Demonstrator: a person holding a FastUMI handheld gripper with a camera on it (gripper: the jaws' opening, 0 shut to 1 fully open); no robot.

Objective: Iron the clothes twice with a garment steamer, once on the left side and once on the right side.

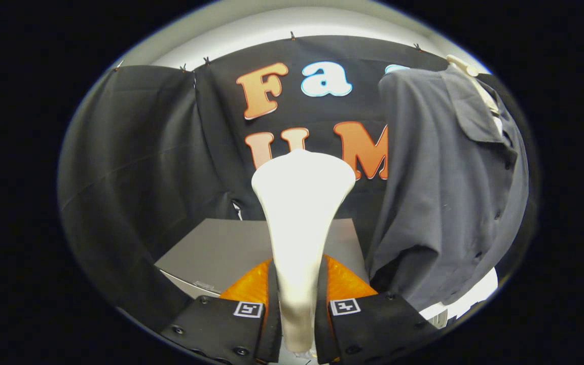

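A grey shirt [449, 187] hangs from a pale hanger [474, 81] beside the steamer. A grey bench [216, 253] lies beyond the fingers. The hand-held gripper [297, 309] is clenched on the white steamer [299, 213], which stands upright between its fingers.

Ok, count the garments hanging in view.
1: a grey shirt hanging on a hanger, beyond and beside the white steamer clamped in the gripper jaws. Others may be hidden.

The garment steamer [299, 223] hides the table [211, 253] behind it; its handle base is cut off between the gripper [297, 309] fingers.
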